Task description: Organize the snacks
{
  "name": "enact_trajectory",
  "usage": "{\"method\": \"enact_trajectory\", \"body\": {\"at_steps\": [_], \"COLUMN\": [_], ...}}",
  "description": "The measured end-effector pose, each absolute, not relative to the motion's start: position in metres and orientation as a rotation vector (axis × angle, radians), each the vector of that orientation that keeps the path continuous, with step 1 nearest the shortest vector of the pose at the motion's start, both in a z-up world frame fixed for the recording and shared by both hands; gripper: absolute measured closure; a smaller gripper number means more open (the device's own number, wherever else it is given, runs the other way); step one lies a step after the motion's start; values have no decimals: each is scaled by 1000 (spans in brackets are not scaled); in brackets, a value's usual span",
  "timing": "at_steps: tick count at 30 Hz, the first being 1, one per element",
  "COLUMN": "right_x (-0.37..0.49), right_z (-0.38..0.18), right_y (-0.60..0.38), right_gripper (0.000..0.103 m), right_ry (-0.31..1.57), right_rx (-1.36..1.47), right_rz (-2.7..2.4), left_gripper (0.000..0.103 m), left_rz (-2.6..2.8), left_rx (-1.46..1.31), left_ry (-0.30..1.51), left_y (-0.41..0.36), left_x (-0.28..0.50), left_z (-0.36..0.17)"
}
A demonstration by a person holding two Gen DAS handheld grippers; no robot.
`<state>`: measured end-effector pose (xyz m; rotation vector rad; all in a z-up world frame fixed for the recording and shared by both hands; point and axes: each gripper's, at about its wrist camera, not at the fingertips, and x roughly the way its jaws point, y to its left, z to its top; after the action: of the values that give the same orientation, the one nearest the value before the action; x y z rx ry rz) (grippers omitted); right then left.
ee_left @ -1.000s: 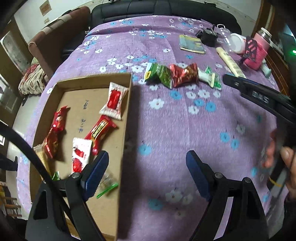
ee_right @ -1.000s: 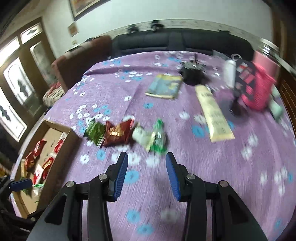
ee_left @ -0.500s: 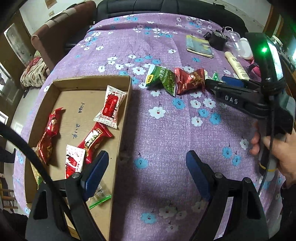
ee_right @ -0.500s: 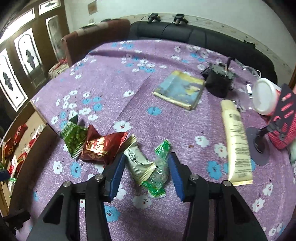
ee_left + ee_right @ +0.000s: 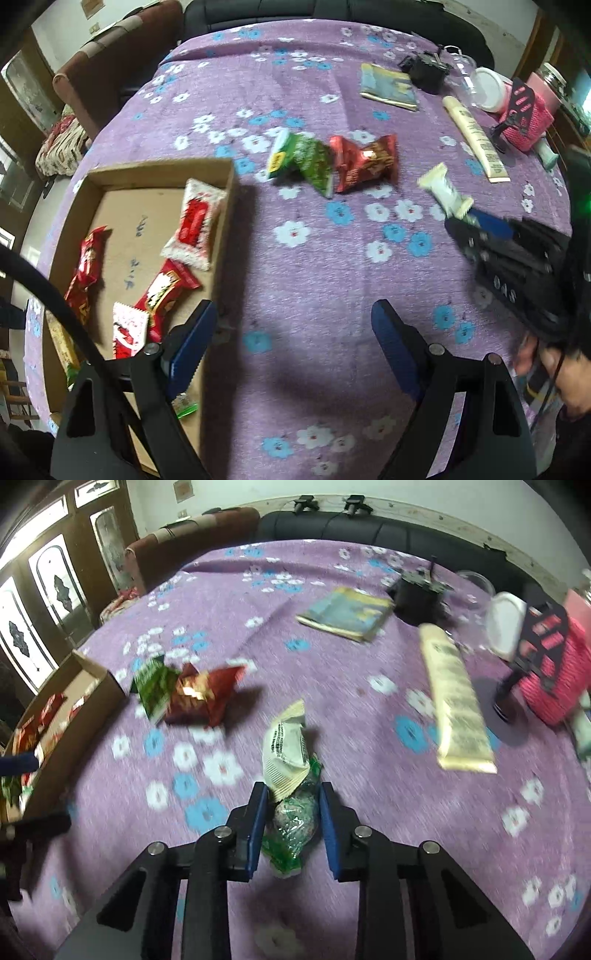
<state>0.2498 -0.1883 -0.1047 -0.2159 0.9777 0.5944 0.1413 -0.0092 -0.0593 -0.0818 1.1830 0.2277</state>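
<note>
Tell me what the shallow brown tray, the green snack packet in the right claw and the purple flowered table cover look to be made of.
Shallow brown tray: likely cardboard, matte, with raw cut edges.
Green snack packet between the right claw's fingers: apparently thin clear plastic film, glossy and crinkled.
Purple flowered table cover: seemingly woven cloth, matte, with a fine streaky texture.

You are looking at a green packet (image 5: 293,829) and white packet (image 5: 286,746) lying mid-tabletop; green (image 5: 304,160) and red (image 5: 364,162) packets are touching beside the cardboard box (image 5: 225,192) holding red snacks (image 5: 194,225).
</note>
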Motion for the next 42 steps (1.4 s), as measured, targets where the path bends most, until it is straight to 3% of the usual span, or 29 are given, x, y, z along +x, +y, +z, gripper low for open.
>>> {"method": "enact_trajectory", "body": {"at_steps": [5,12,17,19,32,35,36,40,42], "right_x": [235,235,246,246,234,233,230,231,231], "right_z": [-104,-99,-102,-103,-103,-103,-102,-103,-103], "right_y": [-214,-212,-209,-210,-267,-267,-268,-268,-268], "right_gripper": [80,77,76,85,85,85,85,84,84], "right_ry": [988,969,962,960,1004,1000,998,996,996], "right_rx": [-193,-238,-228,-251,-147,-151,-151,-143,-141], "right_rz": [575,540,522,506,459,460,460,457,454], "left_gripper": [17,17,18,18,18,27,40,50,60], "left_rz": [207,164,181,198,242,279,276,302,313], "left_rx": [-87,-168,-255,-278,-462,-486,-488,-475,-477], "left_ry": [1177,1182,1239,1261,1295,1322,1311,1322,1318], "left_y": [-27,-57,-66,-67,-93,-93,-94,-96,-92], "left_x": [160,209,239,246,283,293,294,300,299], "left_z": [-55,-47,-58,-64,-90,-99,-98,-97,-96]}}
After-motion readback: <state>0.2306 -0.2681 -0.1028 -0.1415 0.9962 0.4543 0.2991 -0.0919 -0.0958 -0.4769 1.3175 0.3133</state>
